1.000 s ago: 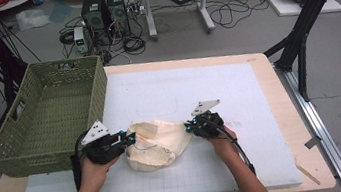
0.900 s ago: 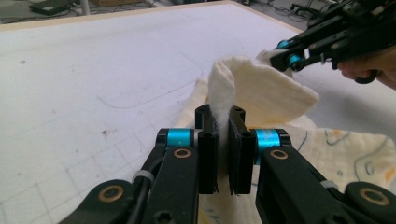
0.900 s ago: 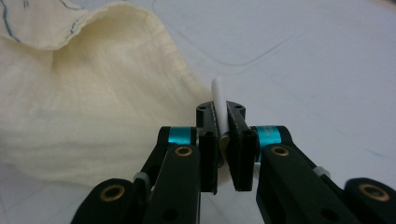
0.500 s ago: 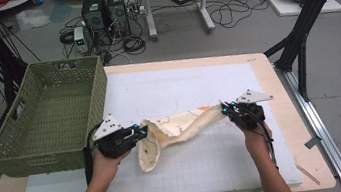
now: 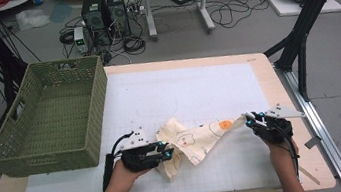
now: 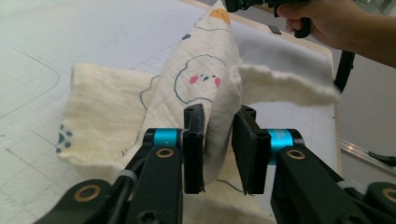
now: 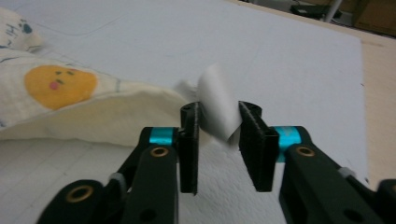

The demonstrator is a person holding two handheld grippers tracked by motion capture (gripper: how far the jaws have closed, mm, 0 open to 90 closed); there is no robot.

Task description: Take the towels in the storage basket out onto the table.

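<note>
I see the green basket [image 5: 45, 118] empty; the cream printed cloth [image 5: 194, 138] sags between my left gripper [image 5: 169, 154] and right gripper [image 5: 248, 119], both jaws just opening, cloth loose between them.

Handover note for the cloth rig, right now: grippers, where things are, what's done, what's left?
Left gripper: jaws just opened, cloth edge loose between them.
Right gripper: jaws just opened, white cloth corner between them, not pinched.
Cloth: stretched out between both grippers on the white mat, left end bunched.
Basket: left of the mat, nothing in it.
Done: cloth pulled out lengthwise.
Left: probably flatten or fold, maybe basket it.
</note>
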